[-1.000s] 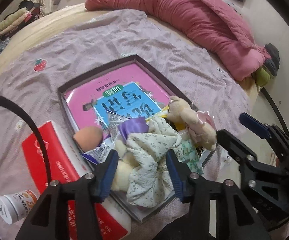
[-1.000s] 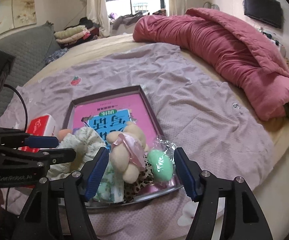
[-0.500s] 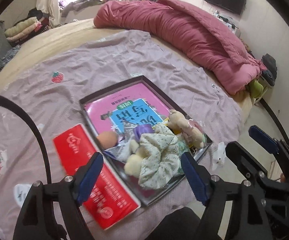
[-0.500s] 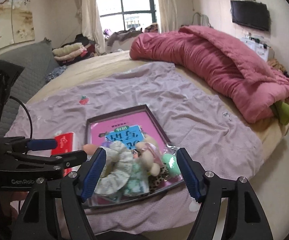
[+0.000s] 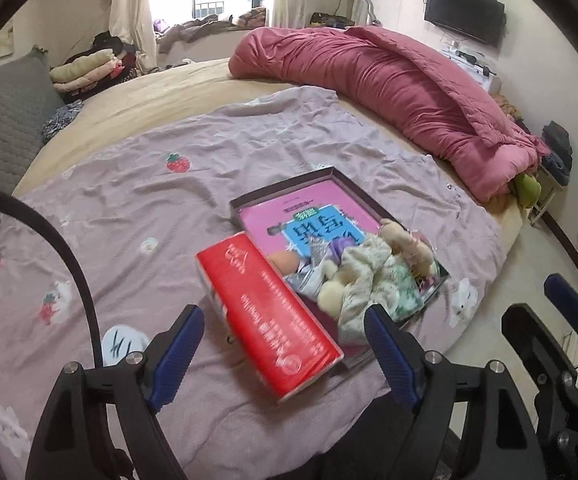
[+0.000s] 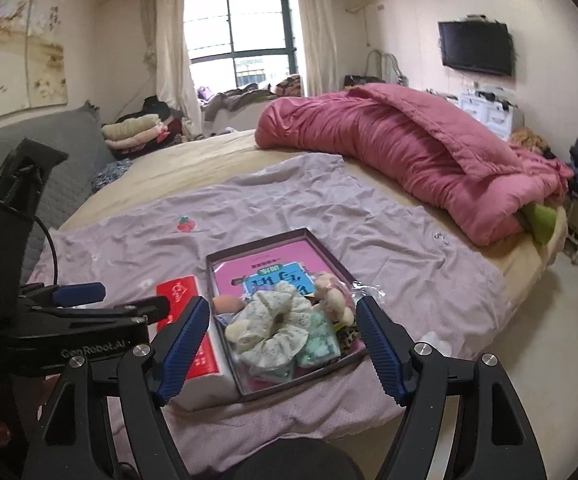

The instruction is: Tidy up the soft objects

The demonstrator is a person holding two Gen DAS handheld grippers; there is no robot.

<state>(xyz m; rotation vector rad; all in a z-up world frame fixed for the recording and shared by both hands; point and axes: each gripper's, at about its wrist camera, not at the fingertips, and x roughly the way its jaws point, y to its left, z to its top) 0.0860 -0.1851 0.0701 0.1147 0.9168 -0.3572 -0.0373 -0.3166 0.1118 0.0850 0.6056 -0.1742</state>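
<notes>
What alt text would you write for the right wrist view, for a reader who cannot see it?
An open, empty right tool hangs above a shallow box on a bed, which holds a pink book, a floral scrunchie and a small plush bear. A red carton lies beside the box, with the left tool at the left.

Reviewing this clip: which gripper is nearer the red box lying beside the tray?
Left. The left gripper hangs open just above the red box, framing it between its fingers. The right gripper, jaws opening and empty, sits farther right, over the tray.
</notes>
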